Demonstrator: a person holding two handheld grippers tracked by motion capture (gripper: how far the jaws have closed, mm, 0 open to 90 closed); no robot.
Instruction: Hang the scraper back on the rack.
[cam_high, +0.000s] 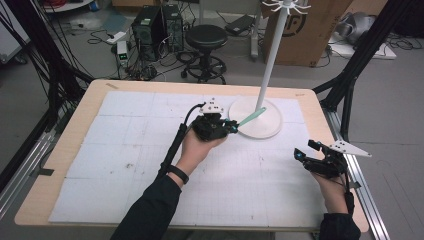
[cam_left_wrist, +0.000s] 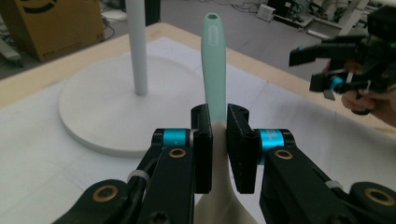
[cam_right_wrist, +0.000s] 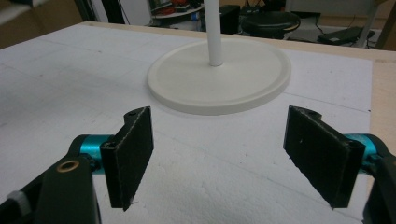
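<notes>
A utensil with a mint-green handle (cam_left_wrist: 214, 65) and a cream lower part is clamped in my left gripper (cam_left_wrist: 218, 140). Its handle end has a hole and points away from the jaws. In the high view the left gripper (cam_high: 231, 126) hangs above the table's middle, and the green handle (cam_high: 251, 118) reaches over the round base (cam_high: 265, 127) of a white stand. The stand's pole (cam_high: 272, 55) rises to a ring of hooks. My right gripper (cam_high: 305, 150) is near the table's right edge, its jaws wide apart with nothing between them (cam_right_wrist: 224, 158). It also appears off to the right (cam_left_wrist: 336, 65).
White gridded mats (cam_high: 130, 150) cover the wooden table. Behind the table stand a black stool (cam_high: 206, 37), computer towers (cam_high: 150, 27) and a cardboard box (cam_high: 310, 30). Black frame legs (cam_high: 350, 80) rise at the right, and a metal rail (cam_high: 367, 200) runs along that edge.
</notes>
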